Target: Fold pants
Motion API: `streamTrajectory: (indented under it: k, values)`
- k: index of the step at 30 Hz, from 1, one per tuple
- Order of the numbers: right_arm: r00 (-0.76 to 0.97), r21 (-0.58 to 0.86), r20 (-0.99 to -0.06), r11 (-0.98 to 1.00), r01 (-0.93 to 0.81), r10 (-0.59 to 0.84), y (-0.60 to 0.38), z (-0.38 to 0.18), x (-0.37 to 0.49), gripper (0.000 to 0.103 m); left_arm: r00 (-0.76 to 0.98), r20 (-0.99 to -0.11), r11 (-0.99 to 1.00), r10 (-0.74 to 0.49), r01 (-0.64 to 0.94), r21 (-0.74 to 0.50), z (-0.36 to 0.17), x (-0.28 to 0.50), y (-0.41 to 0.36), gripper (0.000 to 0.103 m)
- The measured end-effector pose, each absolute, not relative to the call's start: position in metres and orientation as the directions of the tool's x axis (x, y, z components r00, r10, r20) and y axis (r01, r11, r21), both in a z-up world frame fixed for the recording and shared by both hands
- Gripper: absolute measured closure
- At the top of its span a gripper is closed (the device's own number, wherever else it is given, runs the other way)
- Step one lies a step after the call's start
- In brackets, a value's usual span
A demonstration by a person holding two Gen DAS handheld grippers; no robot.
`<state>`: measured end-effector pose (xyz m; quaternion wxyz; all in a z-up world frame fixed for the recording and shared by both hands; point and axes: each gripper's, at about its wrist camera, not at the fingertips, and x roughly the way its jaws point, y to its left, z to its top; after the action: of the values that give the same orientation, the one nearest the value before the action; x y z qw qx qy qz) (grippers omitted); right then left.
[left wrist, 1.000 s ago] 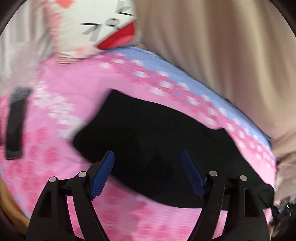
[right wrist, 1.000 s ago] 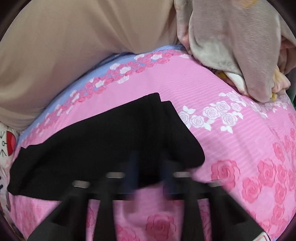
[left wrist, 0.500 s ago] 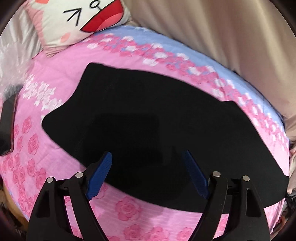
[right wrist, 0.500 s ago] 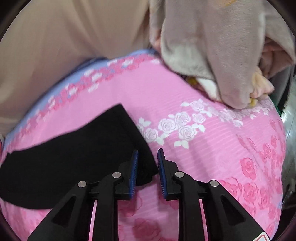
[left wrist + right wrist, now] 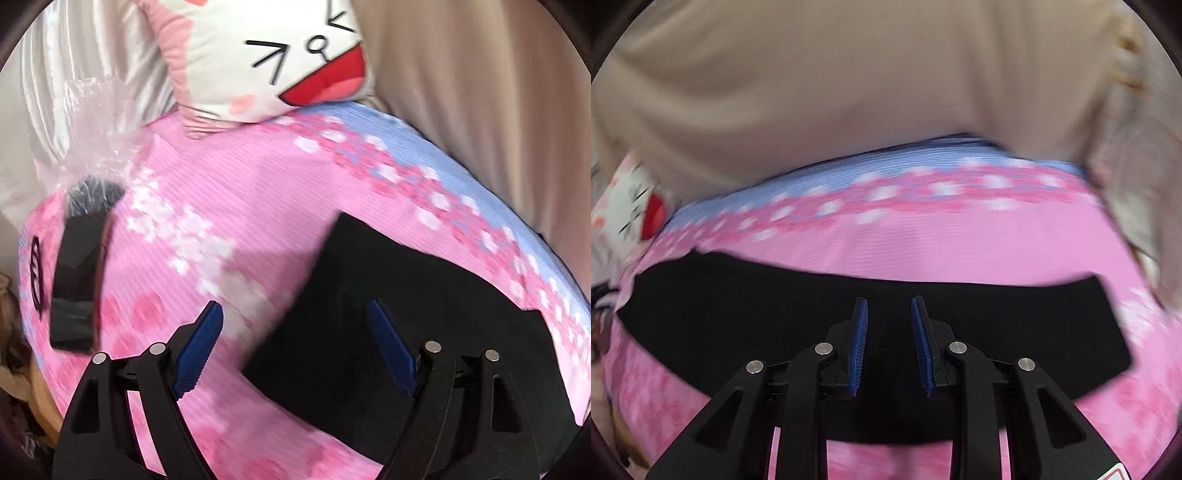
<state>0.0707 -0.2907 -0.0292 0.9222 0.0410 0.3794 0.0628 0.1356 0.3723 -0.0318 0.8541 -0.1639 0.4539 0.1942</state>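
one black pants point(image 5: 738, 317), two grippers opening

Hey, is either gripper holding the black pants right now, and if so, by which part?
Neither. The left gripper and right gripper both hang over the black pants with jaws opening and nothing pinched between them.

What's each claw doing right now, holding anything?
Left claw: wide, opening, nothing held, over the pants edge.
Right claw: narrow gap, opening, nothing held, above the pants.
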Motion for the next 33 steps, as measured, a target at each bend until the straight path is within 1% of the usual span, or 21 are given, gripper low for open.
streamTrajectory:
  k: [3, 4, 6, 7, 9, 11, 12, 13, 14, 15, 18, 20, 21, 22, 24, 26, 27, 29, 30, 32, 33]
  values:
    - [0.655, 0.143, -0.703, 0.957, -0.252, 0.277, -0.214, -0.041, 0.111, 0.066, 0.510, -0.843, 0.887, 0.171, -0.453, -0.094, -0.039, 0.148, 0.380, 0.013]
    - [0.635, 0.139, -0.709, 0.944, -0.300, 0.306, -0.186, -0.045, 0.123, 0.065, 0.509, -0.844, 0.899, 0.170, -0.432, -0.079, -0.041, 0.153, 0.377, 0.010]
    - [0.585, 0.117, -0.731, 0.909, -0.399, 0.351, -0.128, -0.056, 0.150, 0.060, 0.488, -0.853, 0.914, 0.188, -0.405, -0.030, -0.053, 0.166, 0.372, 0.006]
    - [0.573, 0.096, -0.741, 0.900, -0.424, 0.349, -0.107, -0.061, 0.160, 0.056, 0.473, -0.860, 0.918, 0.193, -0.397, -0.013, -0.059, 0.173, 0.371, 0.006]
    - [0.542, 0.048, -0.769, 0.876, -0.481, 0.340, -0.060, -0.075, 0.188, 0.051, 0.438, -0.880, 0.917, 0.186, -0.398, -0.005, -0.078, 0.189, 0.374, 0.006]
    - [0.512, 0.036, -0.790, 0.859, -0.510, 0.337, -0.035, -0.087, 0.210, 0.051, 0.464, -0.871, 0.916, 0.160, -0.400, -0.045, -0.082, 0.194, 0.376, 0.014]
    - [0.497, 0.025, -0.804, 0.854, -0.519, 0.326, -0.021, -0.095, 0.223, 0.052, 0.486, -0.864, 0.922, 0.132, -0.380, -0.073, -0.079, 0.198, 0.377, 0.031]
    - [0.477, 0.027, -0.816, 0.845, -0.534, 0.328, -0.010, -0.101, 0.233, 0.074, 0.491, -0.862, 0.925, 0.125, -0.372, -0.078, -0.077, 0.202, 0.377, 0.043]
    - [0.453, 0.038, -0.826, 0.835, -0.549, 0.335, -0.002, -0.105, 0.241, 0.093, 0.492, -0.862, 0.925, 0.125, -0.371, -0.077, -0.075, 0.207, 0.378, 0.043]
    - [0.469, 0.024, -0.819, 0.835, -0.550, 0.332, 0.006, -0.100, 0.244, 0.098, 0.495, -0.860, 0.926, 0.124, -0.370, -0.080, -0.074, 0.212, 0.379, 0.043]
    - [0.567, -0.038, -0.746, 0.828, -0.559, 0.349, 0.013, -0.072, 0.239, 0.099, 0.500, -0.849, 0.925, 0.170, -0.377, -0.036, -0.071, 0.224, 0.376, 0.043]
    - [0.568, -0.077, -0.773, 0.847, -0.525, 0.282, 0.014, -0.089, 0.259, 0.099, 0.499, -0.834, 0.922, 0.234, -0.387, 0.026, -0.071, 0.230, 0.372, 0.040]
    - [0.533, -0.091, -0.816, 0.860, -0.503, 0.226, 0.011, -0.109, 0.275, 0.100, 0.499, -0.825, 0.916, 0.264, -0.397, 0.053, -0.070, 0.233, 0.370, 0.038]
    - [0.535, -0.071, -0.814, 0.875, -0.479, 0.227, 0.003, -0.115, 0.280, 0.100, 0.498, -0.822, 0.912, 0.278, -0.405, 0.063, -0.069, 0.234, 0.370, 0.038]
    - [0.548, 0.004, -0.791, 0.898, -0.439, 0.272, -0.015, -0.099, 0.272, 0.093, 0.500, -0.814, 0.904, 0.295, -0.422, 0.069, -0.062, 0.232, 0.368, 0.039]
    - [0.615, 0.049, -0.719, 0.906, -0.421, 0.325, -0.043, -0.070, 0.239, 0.093, 0.523, -0.800, 0.903, 0.293, -0.426, 0.053, -0.047, 0.218, 0.365, 0.039]
    - [0.635, 0.047, -0.703, 0.912, -0.408, 0.320, -0.055, -0.063, 0.224, 0.091, 0.549, -0.785, 0.910, 0.288, -0.413, 0.045, -0.035, 0.207, 0.359, 0.039]
    - [0.672, 0.041, -0.677, 0.927, -0.373, 0.301, -0.078, -0.055, 0.191, 0.091, 0.590, -0.758, 0.924, 0.279, -0.380, 0.044, -0.019, 0.187, 0.342, 0.028]
    - [0.687, 0.040, -0.672, 0.940, -0.338, 0.276, -0.100, -0.055, 0.169, 0.091, 0.618, -0.739, 0.935, 0.268, -0.351, 0.046, -0.010, 0.173, 0.327, 0.020]
    - [0.703, 0.033, -0.680, 0.966, -0.256, 0.210, -0.142, -0.061, 0.138, 0.091, 0.648, -0.720, 0.951, 0.249, -0.303, 0.056, -0.002, 0.156, 0.297, 0.018]
    - [0.717, 0.008, -0.684, 0.985, -0.175, 0.133, -0.171, -0.067, 0.120, 0.086, 0.667, -0.708, 0.964, 0.232, -0.256, 0.074, 0.001, 0.145, 0.273, 0.018]
